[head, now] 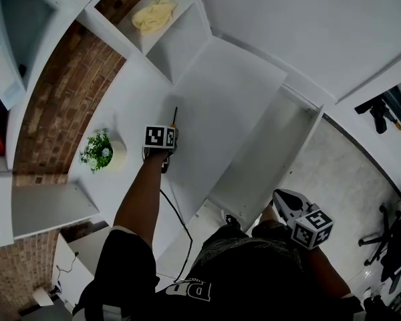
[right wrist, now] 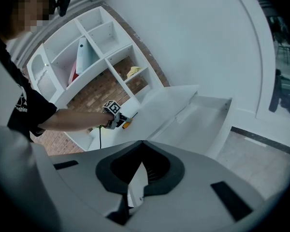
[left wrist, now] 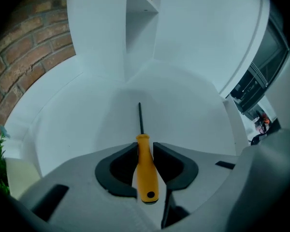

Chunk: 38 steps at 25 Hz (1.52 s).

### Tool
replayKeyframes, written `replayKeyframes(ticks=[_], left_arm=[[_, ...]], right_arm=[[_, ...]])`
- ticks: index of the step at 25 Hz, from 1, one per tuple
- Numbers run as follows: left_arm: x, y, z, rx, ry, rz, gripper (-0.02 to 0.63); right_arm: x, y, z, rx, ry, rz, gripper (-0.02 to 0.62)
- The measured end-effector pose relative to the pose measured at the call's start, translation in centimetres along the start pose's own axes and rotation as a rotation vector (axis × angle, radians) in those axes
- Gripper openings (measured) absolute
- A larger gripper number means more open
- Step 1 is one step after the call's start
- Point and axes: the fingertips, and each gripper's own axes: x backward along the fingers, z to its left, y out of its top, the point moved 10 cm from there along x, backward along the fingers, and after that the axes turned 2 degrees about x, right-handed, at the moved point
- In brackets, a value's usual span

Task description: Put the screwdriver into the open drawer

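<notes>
Screwdriver [left wrist: 147, 175] on white counter [left wrist: 87, 124], not in drawer [head: 267, 154] yet. Drawer is pulled out and open, to the right of the tool in head view and well apart from it.

Left claw [left wrist: 145, 146] is tipped steeply down over the tool. Its jaws are parted and straddle the yellow handle, one tip each side, close in, with no clear squeeze. Reads as lining up a pick: taking the thick handle instead of the thin shaft gives the pads more to bite on.

Right claw [right wrist: 142, 141] has its tips together with nothing between them. It is held low by the person's hip near the drawer front, looking across at the left arm. Likely parked out of the way, since this is a one-hand job.

Long axis runs straight along the left claw's line of sight. The handle butt is nearest the camera and the dark shaft tip points away toward the back wall. In head view the shaft sticks out past the claw, pointing up the picture. Tool looks flat on the counter, not lifted.
</notes>
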Motion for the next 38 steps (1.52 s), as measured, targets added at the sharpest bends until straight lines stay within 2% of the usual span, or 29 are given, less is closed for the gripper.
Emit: replayKeyframes(ticks=[6,10,14,20,28,38], left_arm=[[-0.7,0.7,-0.2,-0.028,-0.002,0.063,0.110],[-0.7,0.8,-0.1,-0.025,-0.001,0.064,0.106],[-0.5,0.6,-0.8,-0.061,0.021,0.054,0.098],[1.4,0.5,-2.3,-0.085,-0.015,-0.008,0.095],[7.2,0.8,-3.6,-0.113,-0.071,-0.146,0.091],[12.7,-4.3,-6.5,-0.117,-0.175,-0.239,0.084]], right_arm=[[0.4,-0.4,-0.4,-0.018,-0.017,-0.008,0.004],[1.0,-0.9,-0.5,-0.031,-0.033,-0.018,0.003],[1.5,-0.8,-0.1,-0.028,-0.044,-0.031,0.004],[2.2,-0.4,1.2,0.003,-0.044,-0.060,0.005],[2.8,-0.4,3.7,0.057,-0.043,-0.101,0.003],[3.9,-0.6,7.6,0.135,-0.063,-0.162,0.004]])
